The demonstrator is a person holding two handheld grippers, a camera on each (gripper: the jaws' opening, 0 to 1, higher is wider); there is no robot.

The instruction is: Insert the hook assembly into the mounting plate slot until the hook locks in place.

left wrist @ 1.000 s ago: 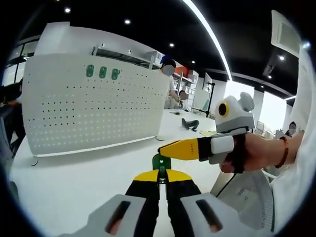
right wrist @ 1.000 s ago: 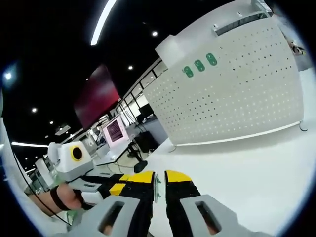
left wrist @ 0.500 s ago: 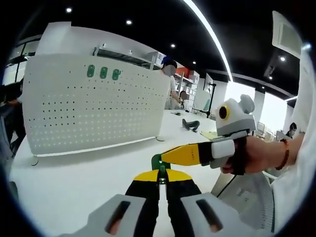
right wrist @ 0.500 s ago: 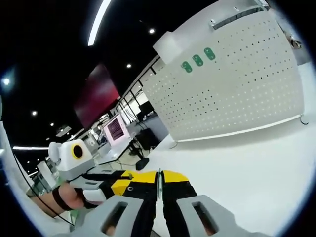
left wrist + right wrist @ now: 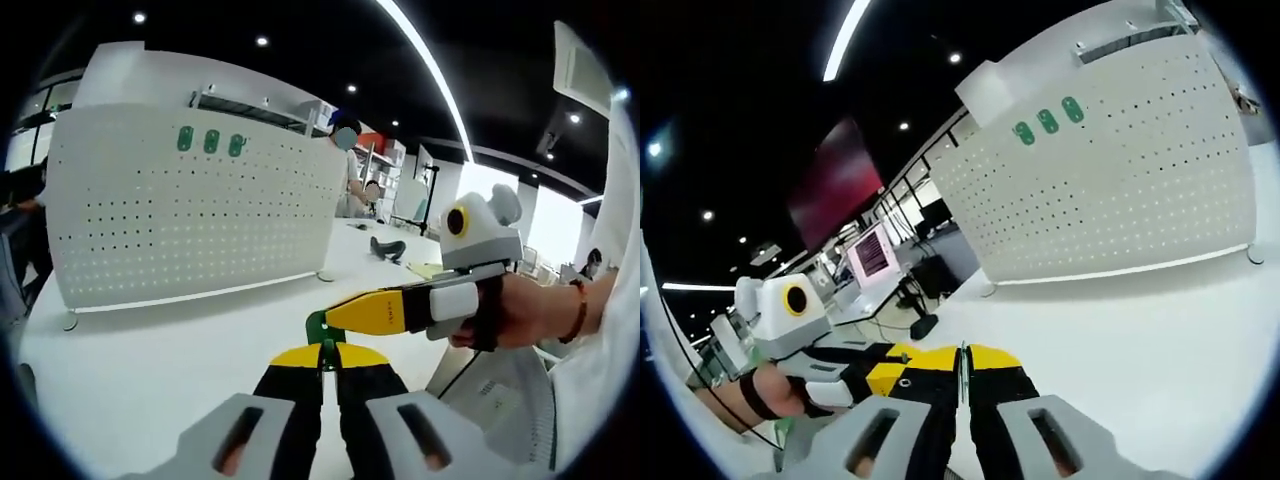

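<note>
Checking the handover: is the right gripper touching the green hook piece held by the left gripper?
Touching. In the left gripper view the right gripper has its yellow tip meeting the green hook piece, with no gap visible.

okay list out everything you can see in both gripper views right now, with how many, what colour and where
pegboard panel: one, white, perforated, standing upright on the far side of the table.
green hooks: three, green, in a row near the top of the pegboard panel.
green hook piece: one, green, between the tips of both grippers.
table: one, white, under everything.
black object: one, dark, far on the table past the panel; too small to identify.
ceiling light strip: one, white, overhead.
screen: one, pinkish, in the background of the right gripper view.
left gripper: yellow-and-black fingers, shut on the green hook piece.
right gripper: yellow-and-black fingers, shut on a thin edge-on piece.
hand: one, holding the right gripper.
</note>
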